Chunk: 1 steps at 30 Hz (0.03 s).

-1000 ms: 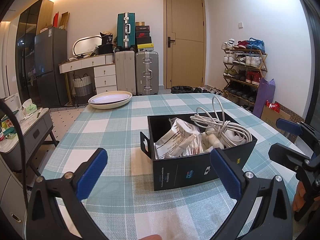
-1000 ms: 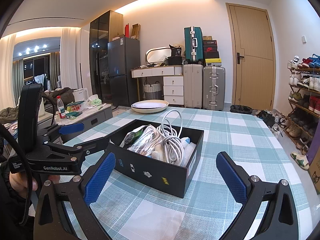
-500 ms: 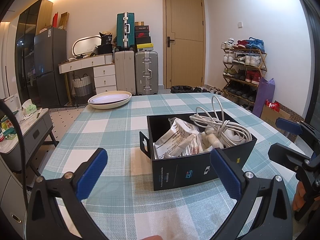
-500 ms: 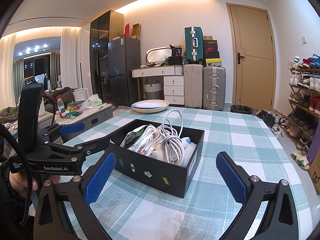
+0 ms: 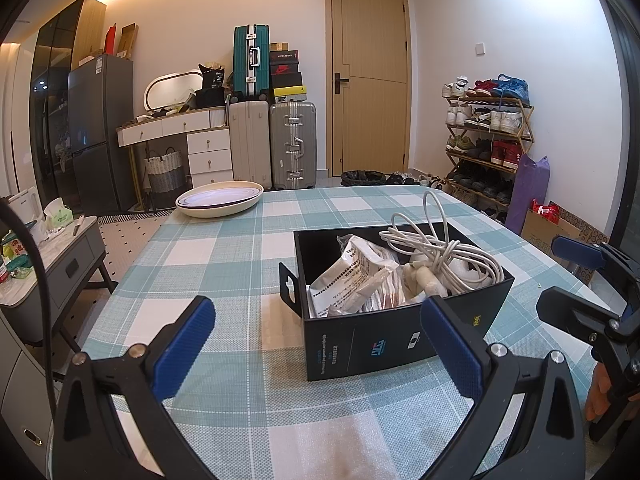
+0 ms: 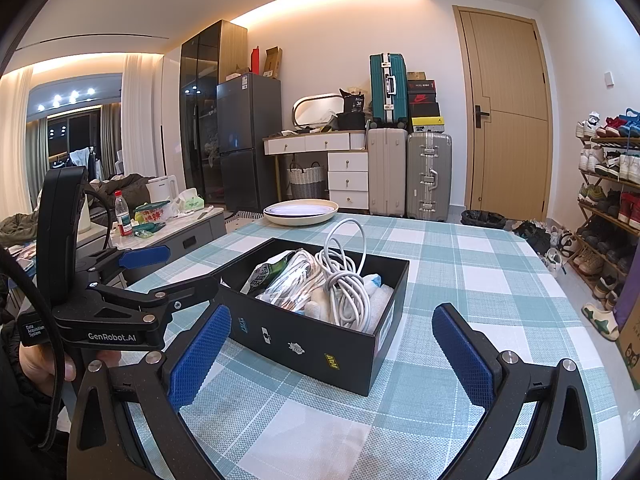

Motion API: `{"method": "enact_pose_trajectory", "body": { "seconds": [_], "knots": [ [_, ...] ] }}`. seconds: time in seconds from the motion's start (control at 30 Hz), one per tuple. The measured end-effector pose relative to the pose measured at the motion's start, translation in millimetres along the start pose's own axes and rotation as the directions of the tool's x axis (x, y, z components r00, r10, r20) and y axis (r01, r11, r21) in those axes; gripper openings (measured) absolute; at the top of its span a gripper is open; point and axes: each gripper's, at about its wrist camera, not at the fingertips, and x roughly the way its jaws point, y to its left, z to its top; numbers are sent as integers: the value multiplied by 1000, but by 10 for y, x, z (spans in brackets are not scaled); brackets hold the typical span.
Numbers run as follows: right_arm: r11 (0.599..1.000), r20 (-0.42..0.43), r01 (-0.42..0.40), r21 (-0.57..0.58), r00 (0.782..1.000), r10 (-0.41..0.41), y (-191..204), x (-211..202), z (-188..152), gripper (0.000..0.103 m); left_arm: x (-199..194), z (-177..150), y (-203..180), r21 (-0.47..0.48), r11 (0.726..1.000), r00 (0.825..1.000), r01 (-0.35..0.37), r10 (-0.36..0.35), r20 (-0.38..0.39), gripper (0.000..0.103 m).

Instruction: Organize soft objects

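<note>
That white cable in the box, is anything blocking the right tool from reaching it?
Only the black box itself: its near wall stands between the open right tool and the white cable. Above the box, nothing visible blocks it.

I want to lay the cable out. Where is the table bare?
Bare checked cloth lies between the black box and the plate, and left of the box to the table edge. The box is crowded with white cable and plastic packets.
</note>
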Motion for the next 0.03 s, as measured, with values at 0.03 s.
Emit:
{"method": "enact_pose_trajectory", "body": {
  "seconds": [0.03],
  "knots": [
    [1000,1,0,0,1000,0,0,-1,1,102,-2,-1,1,-1,1000,1000,-1,1,-1,103]
  ]
}}
